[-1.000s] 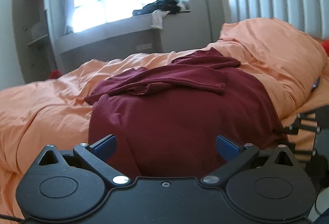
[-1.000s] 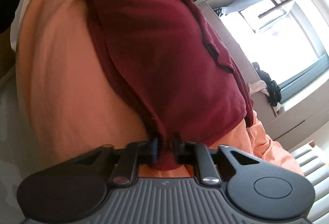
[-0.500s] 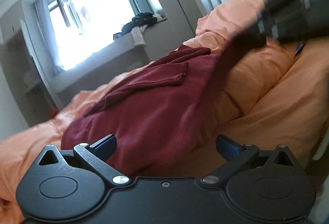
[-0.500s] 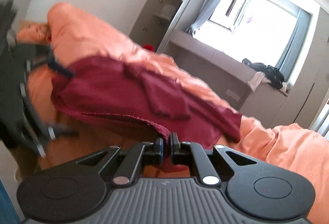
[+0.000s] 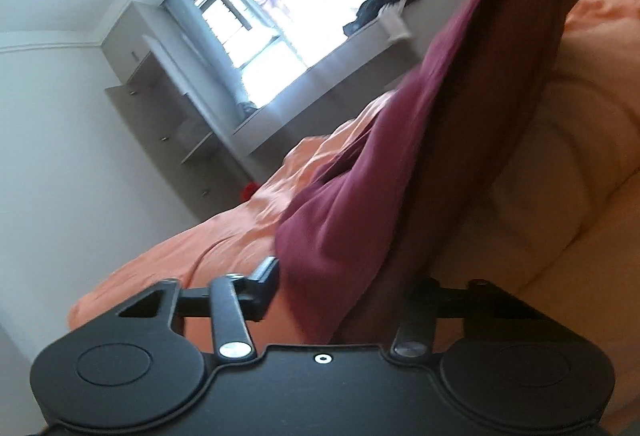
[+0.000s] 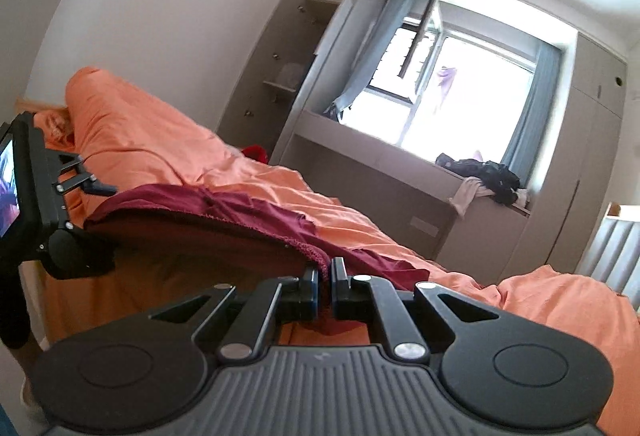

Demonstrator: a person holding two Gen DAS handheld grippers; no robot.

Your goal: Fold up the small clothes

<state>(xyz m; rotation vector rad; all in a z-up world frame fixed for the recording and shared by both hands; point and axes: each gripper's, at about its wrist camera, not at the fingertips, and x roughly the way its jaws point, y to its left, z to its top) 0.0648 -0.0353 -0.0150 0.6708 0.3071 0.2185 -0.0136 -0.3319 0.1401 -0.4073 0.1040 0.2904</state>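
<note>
A dark red garment (image 6: pixel 240 212) lies stretched over the orange bed (image 6: pixel 152 144). My right gripper (image 6: pixel 325 276) is shut on its near hem and holds that edge lifted. In the left wrist view the red garment (image 5: pixel 360 196) hangs between the jaws of my left gripper (image 5: pixel 344 292). One left finger (image 5: pixel 266 276) shows beside the cloth; the other is hidden behind it, and the jaws still stand apart. The left gripper (image 6: pixel 84 188) also shows at the left of the right wrist view, at the garment's other corner.
The orange duvet (image 5: pixel 240 236) covers the whole bed. A window ledge (image 6: pixel 400 164) behind holds a pile of dark clothes (image 6: pixel 488 172). Open shelves (image 6: pixel 288 76) stand left of the window. A padded headboard (image 6: pixel 612 248) is at the right.
The left gripper tilted and moved onto the garment's edge, its jaws narrowing around the cloth. The right gripper kept its grip, lifted the hem and swung level.
</note>
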